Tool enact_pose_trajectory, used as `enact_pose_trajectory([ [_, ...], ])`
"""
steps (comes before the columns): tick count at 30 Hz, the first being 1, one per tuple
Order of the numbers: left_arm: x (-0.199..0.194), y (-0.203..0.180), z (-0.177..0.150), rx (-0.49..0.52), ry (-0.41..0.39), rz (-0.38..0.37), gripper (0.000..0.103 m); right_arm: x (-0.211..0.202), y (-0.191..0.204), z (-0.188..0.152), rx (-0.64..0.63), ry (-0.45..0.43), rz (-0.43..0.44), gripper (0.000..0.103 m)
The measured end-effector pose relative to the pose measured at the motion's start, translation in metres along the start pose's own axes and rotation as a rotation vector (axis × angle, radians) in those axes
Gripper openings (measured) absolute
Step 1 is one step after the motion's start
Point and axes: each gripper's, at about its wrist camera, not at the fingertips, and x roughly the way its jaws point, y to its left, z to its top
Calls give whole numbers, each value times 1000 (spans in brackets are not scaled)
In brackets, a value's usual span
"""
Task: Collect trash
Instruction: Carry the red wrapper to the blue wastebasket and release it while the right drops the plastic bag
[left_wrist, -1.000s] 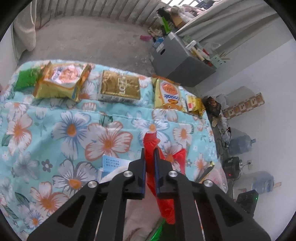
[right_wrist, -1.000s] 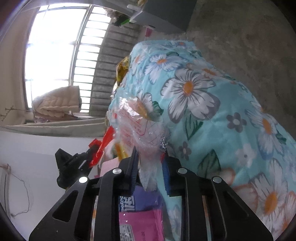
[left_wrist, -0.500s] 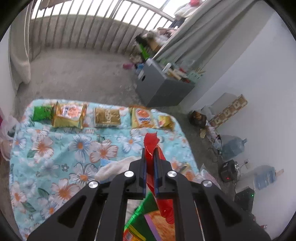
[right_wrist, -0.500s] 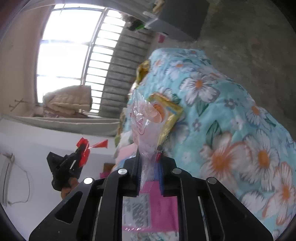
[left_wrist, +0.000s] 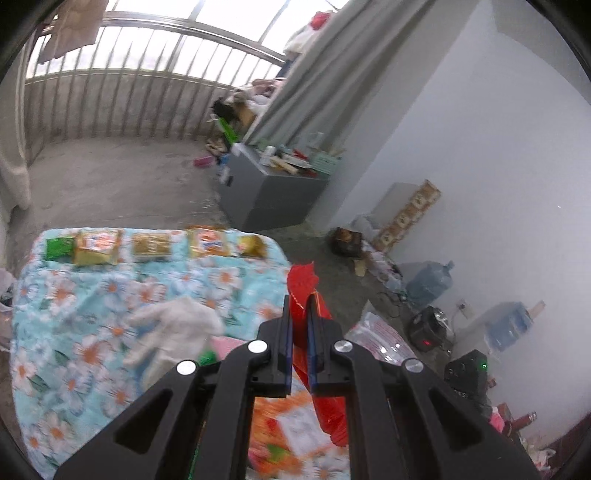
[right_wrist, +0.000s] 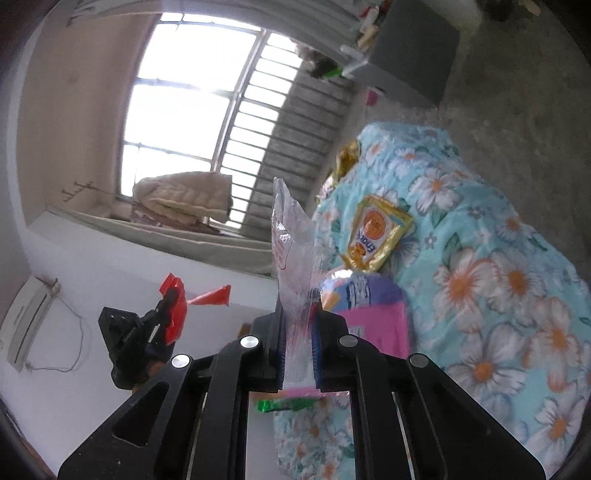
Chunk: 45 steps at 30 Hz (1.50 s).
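My left gripper is shut on a red plastic wrapper and holds it high above the floral cloth. It also shows in the right wrist view with the red wrapper. My right gripper is shut on a clear plastic bag with red print, lifted off the cloth. On the cloth lie a row of snack packets, a white glove, a yellow snack packet and pink and purple packets.
A grey storage box full of items stands beyond the cloth on the concrete floor. Water jugs and small appliances line the white wall at right. A barred window is behind.
Both grippers have risen well above the cloth with their wrappers. The left view now looks out over the whole cloth and room; the clear bag has come free of the cloth.
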Motion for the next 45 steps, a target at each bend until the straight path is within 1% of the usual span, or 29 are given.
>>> enact_pose_trajectory([
  [4, 17, -41, -20, 34, 32, -55, 5, -33, -12, -2, 15, -56, 14, 10],
  [6, 23, -59, -26, 56, 40, -70, 5, -52, -19, -3, 23, -86, 15, 10],
  [10, 37, -95, -35, 127, 25, -65, 5, -92, -36, -6, 39, -155, -3, 10],
  [14, 45, -115, -36, 171, 1, -27, 5, -118, -57, -11, 74, -201, -12, 10],
  [18, 53, -144, -42, 213, 21, -61, 5, -144, -78, -11, 92, -267, -49, 10],
  [20, 68, -164, -50, 236, 53, -91, 5, -157, -87, -13, 104, -301, -76, 10],
  [24, 117, -204, -77, 248, 149, -160, 5, -186, -115, -17, 150, -389, -171, 10],
  [27, 175, -231, -108, 241, 265, -200, 5, -202, -137, -22, 197, -437, -227, 10],
  [29, 206, -247, -128, 253, 320, -192, 6, -208, -152, -23, 237, -458, -252, 10],
  [30, 229, -255, -141, 259, 361, -186, 6, -212, -161, -23, 255, -469, -269, 10],
  [31, 243, -261, -150, 261, 390, -183, 6, -215, -174, -22, 294, -483, -287, 11],
  [34, 296, -275, -180, 260, 488, -157, 6, -217, -203, -20, 369, -502, -311, 11],
  [38, 352, -288, -207, 276, 553, -129, 6, -212, -241, -10, 454, -502, -338, 13],
  [39, 370, -291, -214, 268, 563, -114, 6, -214, -249, -13, 470, -499, -343, 14],
  [41, 396, -291, -223, 264, 574, -96, 16, -213, -266, -5, 500, -499, -366, 18],
  [42, 412, -292, -229, 268, 593, -70, 36, -208, -279, 1, 521, -490, -383, 19],
  [43, 422, -292, -234, 268, 610, -44, 56, -208, -289, 7, 540, -486, -397, 23],
  [44, 434, -291, -241, 265, 625, -10, 59, -204, -301, 11, 559, -481, -419, 27],
  [45, 441, -288, -245, 261, 635, 12, 59, -201, -314, 14, 582, -472, -442, 39],
])
